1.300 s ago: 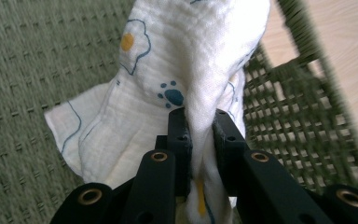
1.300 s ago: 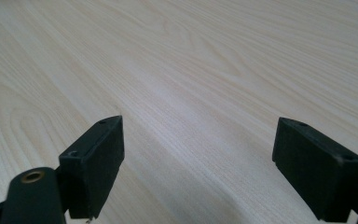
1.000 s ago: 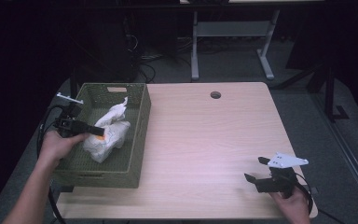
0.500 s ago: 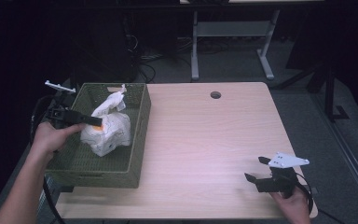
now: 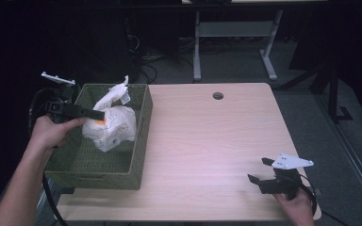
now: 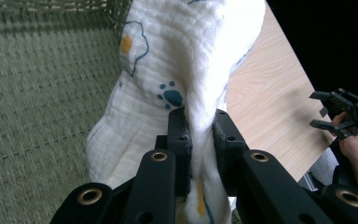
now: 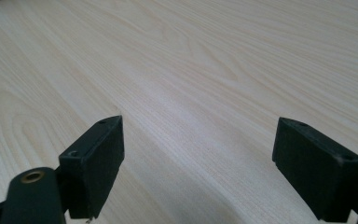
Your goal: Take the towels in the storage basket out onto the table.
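A white cloth (image 5: 111, 121) with blue and orange prints hangs bunched inside the green woven basket (image 5: 99, 171) at the table's left. My left gripper (image 5: 98, 114) is shut on the cloth (image 6: 186, 79), which is pinched between its jaws and lifted partly above the basket floor. My right gripper (image 5: 259, 170) rests low over the wooden table near the front right corner, open, with bare wood between its fingers (image 7: 98, 154). My right gripper (image 6: 324, 112) also appears in the left gripper view, far off to the right.
The wooden table (image 5: 207, 141) has a round cable hole (image 5: 218, 95) near its far edge. A desk frame (image 5: 231, 42) and cables stand on the dark floor behind the table. The basket's right wall (image 5: 141, 127) rises beside the cloth.
My left gripper has lifted the cloth up and toward the far side of the basket. The right gripper has stayed in place.
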